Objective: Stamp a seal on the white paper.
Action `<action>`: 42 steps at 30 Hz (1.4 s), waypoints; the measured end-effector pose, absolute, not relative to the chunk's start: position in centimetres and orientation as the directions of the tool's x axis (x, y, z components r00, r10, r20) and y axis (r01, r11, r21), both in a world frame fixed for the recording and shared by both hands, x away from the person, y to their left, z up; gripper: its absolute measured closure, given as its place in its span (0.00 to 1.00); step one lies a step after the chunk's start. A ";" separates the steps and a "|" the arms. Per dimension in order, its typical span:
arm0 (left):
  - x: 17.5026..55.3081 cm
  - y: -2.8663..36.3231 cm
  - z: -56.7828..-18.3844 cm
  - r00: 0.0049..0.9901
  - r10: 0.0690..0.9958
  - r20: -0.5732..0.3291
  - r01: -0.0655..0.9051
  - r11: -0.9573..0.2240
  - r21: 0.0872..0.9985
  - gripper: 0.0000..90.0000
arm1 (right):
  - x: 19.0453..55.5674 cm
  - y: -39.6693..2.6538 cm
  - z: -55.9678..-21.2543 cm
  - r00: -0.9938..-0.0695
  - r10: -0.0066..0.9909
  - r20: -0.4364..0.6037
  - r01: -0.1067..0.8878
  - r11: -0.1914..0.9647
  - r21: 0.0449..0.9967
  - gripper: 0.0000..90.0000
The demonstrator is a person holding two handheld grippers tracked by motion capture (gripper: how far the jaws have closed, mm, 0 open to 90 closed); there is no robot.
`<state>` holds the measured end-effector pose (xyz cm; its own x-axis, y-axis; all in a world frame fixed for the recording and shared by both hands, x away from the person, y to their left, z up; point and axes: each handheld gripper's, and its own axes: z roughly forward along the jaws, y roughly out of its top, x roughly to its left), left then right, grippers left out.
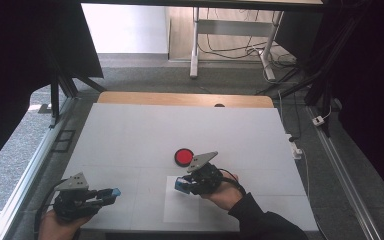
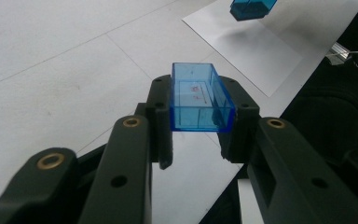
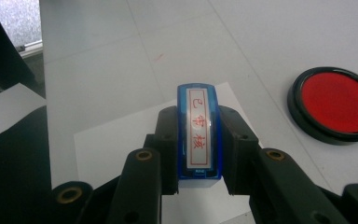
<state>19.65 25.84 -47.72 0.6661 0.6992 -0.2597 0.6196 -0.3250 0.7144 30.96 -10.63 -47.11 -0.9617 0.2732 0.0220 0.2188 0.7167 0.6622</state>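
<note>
Your left gripper [image 1: 111, 193] sits at the near left of the white table [image 1: 130, 135], its jaws closed tight on a clear blue rectangular plastic cap [image 2: 200, 97]. In the left gripper view the cap lies clamped between the two black pads, its hollow side up, and you can see faint red marks through its bottom. It is held off the table surface, pointing toward the middle of the table.

Just right of that, near the front edge, a white sheet of paper [image 1: 180, 212] lies flat on the table. In the left gripper view it shows as a pale rectangle [image 2: 261, 51] beyond the cap.

Your right gripper [image 1: 183, 185] is over the far left corner of that sheet, its jaws closed on a blue rectangular stamp with a white label [image 3: 199, 133]. In the right gripper view the stamp stands clamped between the pads with its label facing the camera, red characters inside a thin red frame. Whether the stamp's lower end touches the paper, you cannot tell from these views; in the left gripper view it [image 2: 251, 8] seems to hang just above the sheet with a shadow beneath.

Just beyond the right gripper, a round red ink pad in a black rim [image 1: 183, 156] rests on the table, clear of the paper and uncovered.
</note>
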 end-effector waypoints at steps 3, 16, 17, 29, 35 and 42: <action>19.7 25.8 -47.7 0.666 0.700 -0.259 0.620 -0.325 0.714 0.76 | 31.0 -10.4 -47.6 -0.962 0.271 0.017 0.217 0.728 0.650 0.79; 19.7 25.8 -47.7 0.666 0.699 -0.260 0.620 -0.324 0.714 0.76 | 31.1 -10.1 -48.7 -0.963 0.269 0.007 0.216 0.759 0.614 0.80; 19.7 25.8 -47.7 0.665 0.700 -0.260 0.620 -0.324 0.714 0.76 | 31.1 -10.1 -48.8 -0.962 0.271 0.009 0.220 0.759 0.613 0.80; 19.7 25.8 -47.7 0.663 0.701 -0.261 0.624 -0.325 0.711 0.76 | 30.4 -9.9 -49.0 -0.961 0.275 -0.037 0.198 0.771 0.605 0.80; 19.7 25.8 -47.7 0.664 0.701 -0.261 0.624 -0.326 0.710 0.76 | 30.2 -9.8 -49.1 -0.960 0.274 -0.058 0.185 0.775 0.605 0.80; 19.7 25.8 -47.7 0.664 0.701 -0.261 0.624 -0.327 0.710 0.76 | 31.1 -10.5 -49.3 -0.958 0.286 0.023 0.237 0.743 0.626 0.80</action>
